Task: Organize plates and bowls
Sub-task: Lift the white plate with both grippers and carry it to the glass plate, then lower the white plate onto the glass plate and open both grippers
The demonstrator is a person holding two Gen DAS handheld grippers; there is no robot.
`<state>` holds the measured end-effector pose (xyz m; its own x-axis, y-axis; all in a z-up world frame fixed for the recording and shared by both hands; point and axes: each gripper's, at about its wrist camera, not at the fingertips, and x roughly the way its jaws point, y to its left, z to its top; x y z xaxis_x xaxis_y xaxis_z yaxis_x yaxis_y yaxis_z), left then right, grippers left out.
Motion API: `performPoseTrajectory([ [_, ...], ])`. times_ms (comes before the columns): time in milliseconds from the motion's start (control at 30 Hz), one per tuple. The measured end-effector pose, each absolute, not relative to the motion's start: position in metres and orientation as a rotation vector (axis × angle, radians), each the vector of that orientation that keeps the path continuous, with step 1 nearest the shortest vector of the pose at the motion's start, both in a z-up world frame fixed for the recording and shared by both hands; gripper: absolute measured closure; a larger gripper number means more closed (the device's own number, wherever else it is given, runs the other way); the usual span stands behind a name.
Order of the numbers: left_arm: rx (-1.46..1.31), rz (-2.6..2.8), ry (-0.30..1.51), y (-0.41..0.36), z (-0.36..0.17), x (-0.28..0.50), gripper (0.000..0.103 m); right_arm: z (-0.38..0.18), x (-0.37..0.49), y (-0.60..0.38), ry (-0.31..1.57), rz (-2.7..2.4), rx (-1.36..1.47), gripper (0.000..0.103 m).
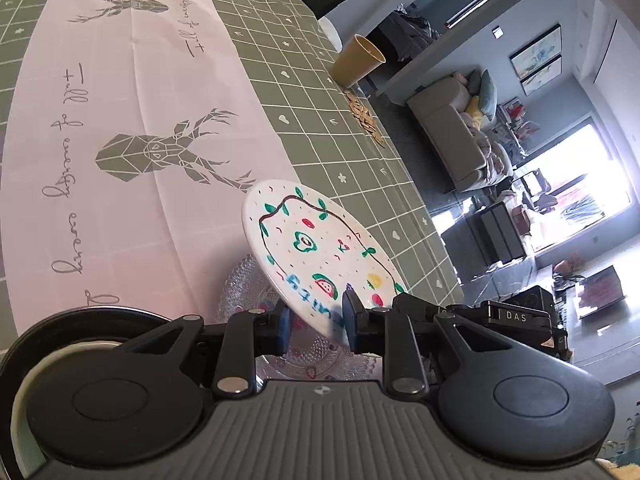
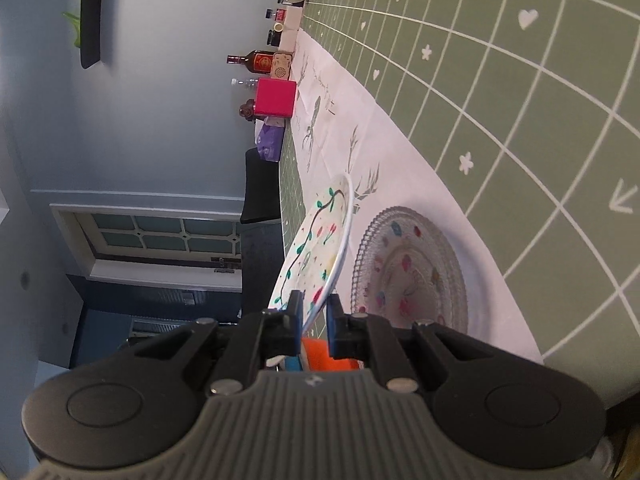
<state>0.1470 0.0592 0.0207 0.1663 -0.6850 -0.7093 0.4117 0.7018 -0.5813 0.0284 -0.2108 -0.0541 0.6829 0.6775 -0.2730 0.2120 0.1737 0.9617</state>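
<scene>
Left wrist view, left to right: pink table runner (image 1: 120, 120) with deer print, then green grid tablecloth (image 1: 340, 140), with a yellow cup (image 1: 358, 60) lying on its side far off near the table edge. Low in the middle, the left gripper (image 1: 316, 320), fingers set narrow, with the near rim of 1 white hand-painted plate (image 1: 316, 248) between them. Cannot tell whether the pads press on the rim or merely flank it. Plate tilted and off the table, painted face up. Directly beneath it, 1 clear embossed glass plate (image 1: 248, 280) flat on the runner.

Right wrist view, left to right: wall and door, then a pink box (image 2: 276, 98) and a bottle (image 2: 256, 60) at the far table end. Next, the painted plate (image 2: 320, 240) seen nearly edge-on. The right gripper (image 2: 314, 312) is pinched almost closed on its thin rim. Just to the right, apart from it, the glass plate (image 2: 412, 268) with coloured fruit motifs.

Step in hand, by the look of it: carrying the painted plate over to stack on the glass plate. Probably calls next for levelling the painted plate, centring it above the glass one, lowering gently until rim meets rim, then opening both grips. Risk of a clink or a slide if set down tilted.
</scene>
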Motion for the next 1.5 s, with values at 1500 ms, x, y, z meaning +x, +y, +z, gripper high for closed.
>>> performPoseTrajectory([
  [1500, -0.246, -0.572, 1.004, 0.075, 0.061, 0.151, 0.076, -0.096, -0.003, -0.179, 0.926, 0.352, 1.481, 0.098],
])
